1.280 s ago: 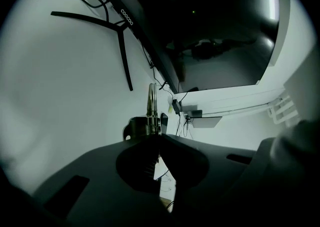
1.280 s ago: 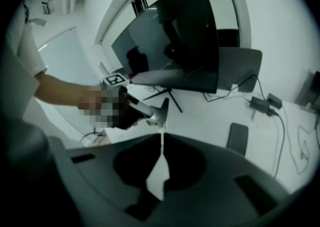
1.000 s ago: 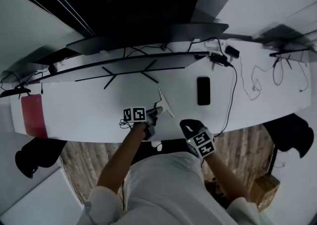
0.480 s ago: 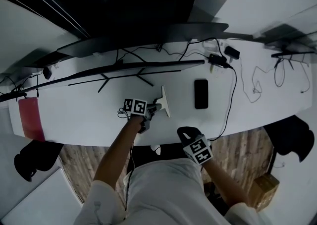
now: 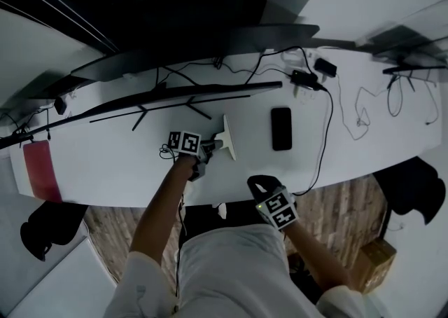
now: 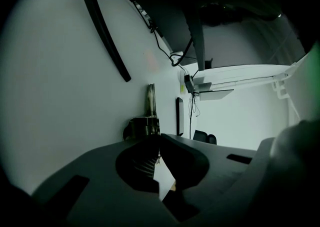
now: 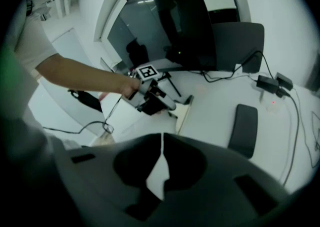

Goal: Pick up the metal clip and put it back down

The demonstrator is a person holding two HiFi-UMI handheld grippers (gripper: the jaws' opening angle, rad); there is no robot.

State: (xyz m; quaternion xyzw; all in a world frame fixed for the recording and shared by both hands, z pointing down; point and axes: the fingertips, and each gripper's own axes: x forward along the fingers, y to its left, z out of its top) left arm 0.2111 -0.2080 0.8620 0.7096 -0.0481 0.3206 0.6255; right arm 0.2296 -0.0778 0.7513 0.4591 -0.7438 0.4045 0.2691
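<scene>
The metal clip (image 5: 227, 138) is a long pale strip on the white table (image 5: 119, 162), left of the black phone. My left gripper (image 5: 212, 147) is at the clip's left side, with its jaws closed together on the clip's near end. In the left gripper view the clip (image 6: 150, 102) runs straight ahead from the left gripper (image 6: 157, 143), and a ridged part sits in the hollow behind the tips. The right gripper view shows the clip (image 7: 184, 113) low over the table, with the left gripper (image 7: 152, 98) on it. My right gripper (image 5: 260, 183) hangs off the table's front edge. Its tips (image 7: 161, 150) meet and hold nothing.
A black phone (image 5: 281, 128) lies flat to the right of the clip. A wide monitor (image 5: 175, 96) on a spread-leg stand runs along the back. Cables and a power adapter (image 5: 308, 80) trail at the back right. A red object (image 5: 42, 169) lies at the far left.
The left gripper and the clip have stayed together beside the phone. The clip now lies a little straighter, and the right gripper has hardly moved.
</scene>
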